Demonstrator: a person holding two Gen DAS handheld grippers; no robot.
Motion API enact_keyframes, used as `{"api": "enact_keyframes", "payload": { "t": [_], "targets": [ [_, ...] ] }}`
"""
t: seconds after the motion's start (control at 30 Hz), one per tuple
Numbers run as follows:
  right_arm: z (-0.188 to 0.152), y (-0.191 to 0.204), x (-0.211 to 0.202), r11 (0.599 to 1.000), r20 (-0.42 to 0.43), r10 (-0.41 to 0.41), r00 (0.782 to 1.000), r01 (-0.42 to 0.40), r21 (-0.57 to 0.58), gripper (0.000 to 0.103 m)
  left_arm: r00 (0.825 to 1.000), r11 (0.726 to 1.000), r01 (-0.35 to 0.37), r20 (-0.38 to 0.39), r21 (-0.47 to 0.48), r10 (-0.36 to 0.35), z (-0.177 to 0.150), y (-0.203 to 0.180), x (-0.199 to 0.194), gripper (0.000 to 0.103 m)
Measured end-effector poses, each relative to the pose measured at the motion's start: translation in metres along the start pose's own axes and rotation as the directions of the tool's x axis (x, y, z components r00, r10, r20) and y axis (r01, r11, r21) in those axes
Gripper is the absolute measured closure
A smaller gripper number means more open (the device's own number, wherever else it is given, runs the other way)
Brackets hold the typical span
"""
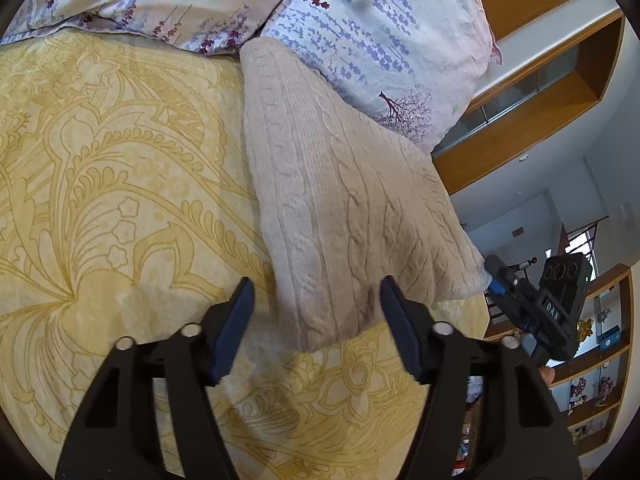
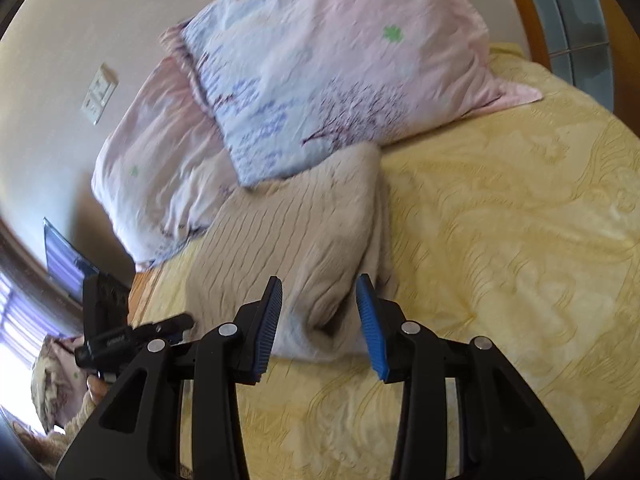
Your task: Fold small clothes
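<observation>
**A:** What fills most of both views?

**B:** A yellow bedspread with a raised floral pattern (image 1: 120, 208), across the left and bottom of the left wrist view and the right and bottom of the right wrist view. At the top of each frame lie two pink-and-blue floral pillows (image 2: 340, 72).

**A:** And the garment?

**B:** A beige cable-knit sweater (image 1: 344, 208), folded into a long shape, lies on the bedspread in the centre of the left wrist view, its far end touching the pillows. In the right wrist view it sits mid-frame, somewhat blurred.

**A:** The tongs?

**B:** The left gripper (image 1: 316, 320), at the bottom of its frame, has its jaws spread wide, with the sweater's near edge between the tips; they aren't pressing it. The right gripper (image 2: 320, 320) is also apart, straddling the sweater's near corner. In the left view it appears at the right edge, its tip touching the sweater's corner.
</observation>
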State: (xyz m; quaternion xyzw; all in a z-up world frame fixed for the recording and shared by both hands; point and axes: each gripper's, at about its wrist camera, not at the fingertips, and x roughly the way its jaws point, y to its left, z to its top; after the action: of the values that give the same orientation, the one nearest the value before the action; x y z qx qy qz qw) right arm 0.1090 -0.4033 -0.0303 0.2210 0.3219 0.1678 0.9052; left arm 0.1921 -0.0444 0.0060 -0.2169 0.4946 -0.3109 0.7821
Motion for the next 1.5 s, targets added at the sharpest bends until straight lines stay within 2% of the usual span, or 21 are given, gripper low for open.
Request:
{"api": "enact_keyframes", "payload": {
  "t": [0.07, 0.1, 0.13, 0.23, 0.33, 0.4, 0.5, 0.6, 0.73, 0.77, 0.8, 0.83, 0.87, 0.9, 0.93, 1.2, 1.27, 1.3, 1.33, 1.37, 1.5],
  "targets": [
    [-0.004, 0.002, 0.006, 0.999, -0.011, -0.022, 1.000, 0.022, -0.024, 0.064, 1.000, 1.000, 0.011, -0.006, -0.011, -0.011, -0.001, 0.001, 0.002, 0.052],
    [-0.005, 0.003, 0.010, 0.999, -0.015, -0.039, 0.999, 0.038, -0.032, 0.069, 1.000, 1.000, 0.019, -0.008, -0.016, -0.019, -0.002, 0.002, 0.002, 0.060],
    [-0.007, 0.003, 0.011, 0.998, -0.013, -0.047, 0.999, 0.047, -0.041, 0.090, 0.999, 0.999, 0.030, -0.014, -0.022, -0.031, -0.001, 0.002, 0.004, 0.067],
    [-0.004, 0.011, -0.003, 0.997, 0.071, -0.044, 0.997, 0.048, -0.061, 0.092, 0.999, 0.999, 0.035, -0.010, -0.012, -0.035, -0.001, 0.002, 0.001, 0.084],
    [-0.003, 0.016, -0.018, 0.994, 0.139, -0.056, 0.989, 0.069, -0.089, 0.092, 0.998, 0.998, 0.060, -0.003, -0.012, -0.060, -0.003, 0.004, -0.006, 0.086],
    [-0.005, 0.011, -0.012, 0.990, 0.110, -0.101, 0.989, 0.111, -0.089, 0.092, 0.998, 0.998, 0.057, -0.009, -0.006, -0.057, -0.006, 0.006, -0.006, 0.087],
    [-0.015, -0.013, 0.011, 0.982, 0.018, -0.184, 0.983, 0.184, -0.043, 0.093, 0.998, 0.998, 0.056, -0.017, -0.009, -0.056, -0.009, 0.008, -0.002, 0.087],
    [-0.019, -0.031, 0.021, 0.986, -0.010, -0.161, 0.987, 0.161, 0.032, 0.092, 0.999, 0.999, 0.048, -0.023, -0.020, -0.049, -0.010, 0.011, 0.003, 0.087],
    [-0.012, -0.031, 0.017, 0.990, -0.038, -0.131, 0.991, 0.133, 0.038, 0.090, 0.999, 0.999, 0.045, -0.029, -0.024, -0.046, -0.008, 0.011, 0.002, 0.079],
    [-0.010, -0.030, 0.014, 0.992, -0.039, -0.113, 0.993, 0.115, 0.047, 0.082, 0.999, 0.999, 0.046, -0.028, -0.023, -0.046, -0.007, 0.010, -0.001, 0.078],
    [-0.006, -0.031, 0.010, 0.993, -0.032, -0.098, 0.995, 0.100, 0.066, 0.075, 0.999, 0.999, 0.049, -0.021, -0.021, -0.049, -0.006, 0.009, -0.005, 0.071],
    [-0.002, -0.032, 0.005, 0.993, -0.010, -0.076, 0.997, 0.076, 0.088, 0.061, 0.998, 0.998, 0.055, -0.004, -0.014, -0.055, -0.003, 0.007, -0.012, 0.059],
    [0.005, -0.034, 0.001, 0.993, 0.013, -0.050, 0.999, 0.048, 0.109, 0.053, 0.998, 0.998, 0.055, 0.012, -0.008, -0.055, 0.000, 0.006, -0.016, 0.052],
    [0.011, -0.035, 0.000, 0.992, 0.024, -0.037, 0.999, 0.034, 0.122, 0.053, 0.998, 0.999, 0.049, 0.031, -0.001, -0.049, 0.004, 0.005, -0.020, 0.044],
    [0.021, -0.037, 0.002, 0.990, 0.027, -0.024, 0.999, 0.020, 0.142, 0.053, 0.998, 0.999, 0.036, 0.047, 0.006, -0.037, 0.011, 0.003, -0.023, 0.040],
    [0.073, -0.051, 0.067, 0.968, -0.055, -0.011, 0.998, 0.025, 0.249, 0.053, 0.998, 1.000, -0.009, 0.068, -0.024, 0.011, 0.044, 0.005, -0.005, 0.027],
    [0.080, -0.050, 0.082, 0.969, -0.080, -0.042, 0.996, 0.060, 0.239, 0.055, 0.998, 0.999, -0.021, 0.061, -0.036, 0.023, 0.051, 0.006, 0.004, 0.026],
    [0.081, -0.050, 0.084, 0.970, -0.085, -0.053, 0.995, 0.071, 0.231, 0.061, 0.998, 0.999, -0.023, 0.060, -0.040, 0.025, 0.050, 0.007, 0.006, 0.025],
    [0.083, -0.047, 0.090, 0.975, -0.092, -0.055, 0.994, 0.074, 0.208, 0.086, 0.998, 0.999, -0.021, 0.055, -0.047, 0.024, 0.053, 0.008, 0.010, 0.025],
    [0.085, -0.043, 0.091, 0.980, -0.088, -0.058, 0.994, 0.073, 0.183, 0.092, 0.998, 0.998, -0.019, 0.052, -0.057, 0.022, 0.054, 0.009, 0.012, 0.025],
    [0.091, -0.009, 0.065, 0.997, 0.082, -0.071, 0.994, 0.071, 0.000, 0.094, 0.999, 0.998, 0.005, 0.053, -0.065, -0.001, 0.059, 0.007, 0.018, 0.025]
  ]
}}
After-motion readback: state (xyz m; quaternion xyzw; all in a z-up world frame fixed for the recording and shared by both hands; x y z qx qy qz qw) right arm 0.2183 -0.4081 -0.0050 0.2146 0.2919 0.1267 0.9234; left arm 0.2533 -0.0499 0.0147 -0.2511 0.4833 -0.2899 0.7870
